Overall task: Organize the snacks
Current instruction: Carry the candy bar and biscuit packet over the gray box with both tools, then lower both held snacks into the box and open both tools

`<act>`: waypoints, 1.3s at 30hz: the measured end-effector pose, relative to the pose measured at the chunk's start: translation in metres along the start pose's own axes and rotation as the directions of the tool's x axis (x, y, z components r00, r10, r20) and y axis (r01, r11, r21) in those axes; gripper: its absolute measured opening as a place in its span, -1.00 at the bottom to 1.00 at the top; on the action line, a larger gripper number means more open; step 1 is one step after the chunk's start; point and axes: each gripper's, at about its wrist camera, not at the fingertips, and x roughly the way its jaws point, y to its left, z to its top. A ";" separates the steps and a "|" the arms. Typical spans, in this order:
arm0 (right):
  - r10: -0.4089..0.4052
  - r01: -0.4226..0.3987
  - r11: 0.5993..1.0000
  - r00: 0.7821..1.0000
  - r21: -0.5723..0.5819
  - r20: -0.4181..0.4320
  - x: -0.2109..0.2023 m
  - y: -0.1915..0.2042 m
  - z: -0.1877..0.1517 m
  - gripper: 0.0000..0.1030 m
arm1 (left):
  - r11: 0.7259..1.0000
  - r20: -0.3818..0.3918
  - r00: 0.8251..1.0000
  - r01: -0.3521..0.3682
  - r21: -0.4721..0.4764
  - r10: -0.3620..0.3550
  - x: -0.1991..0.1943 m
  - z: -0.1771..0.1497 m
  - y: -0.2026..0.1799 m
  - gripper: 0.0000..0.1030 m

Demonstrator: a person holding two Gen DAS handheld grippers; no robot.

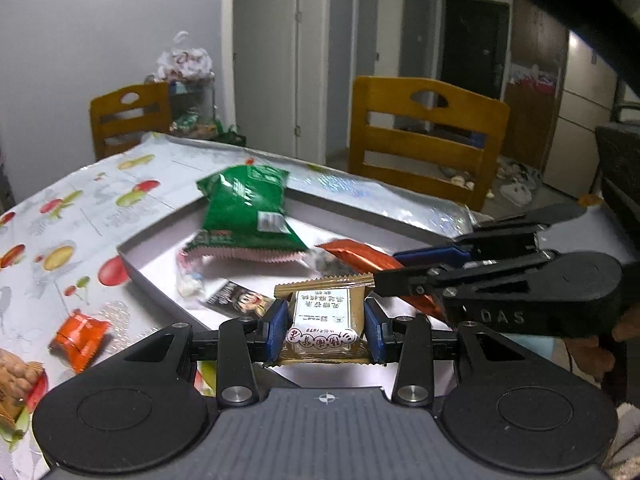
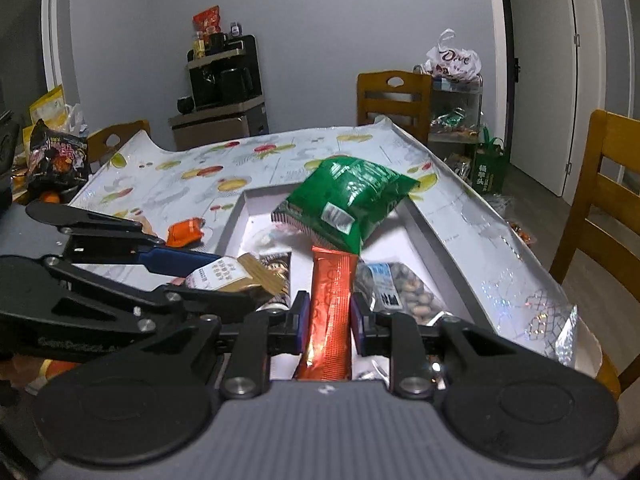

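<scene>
Lying loose on the fruit-patterned worktop at far left is a small orange foil packet. The left tongs are clamped across a gold-and-white wrapped biscuit above the shallow white cardboard tray; it looks light, crushable, best held by its flat sides. The right tongs pinch a long red foil sachet, slippery and limp, mid-length over the tray.

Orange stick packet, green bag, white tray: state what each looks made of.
Orange stick packet: metallic foil-look film, judging by its bright glints. Green bag: glossy plastic film, puffy, with a crimped serrated end seal. White tray: probably matte cardboard, with thin straight walls and no shine.
</scene>
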 end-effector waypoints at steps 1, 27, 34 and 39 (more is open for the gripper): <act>0.003 -0.003 1.000 1.000 0.005 -0.004 0.001 -0.002 -0.001 -0.59 | 1.000 -0.004 1.000 0.013 0.005 -0.013 0.001 -0.001 -0.001 -0.19; 0.014 -0.015 1.000 0.999 -0.026 -0.038 0.004 0.002 -0.006 -0.58 | 0.991 -0.052 0.997 0.065 0.118 -0.060 0.017 -0.017 -0.020 -0.18; 0.017 -0.018 1.000 0.999 -0.018 -0.042 0.005 0.004 -0.007 -0.58 | 0.991 -0.043 0.998 0.060 0.119 -0.056 0.015 -0.017 -0.020 -0.12; 0.025 -0.025 0.999 0.999 -0.022 -0.035 0.003 0.006 -0.006 -0.58 | 0.991 -0.030 0.998 0.056 0.125 -0.053 0.012 -0.017 -0.021 -0.07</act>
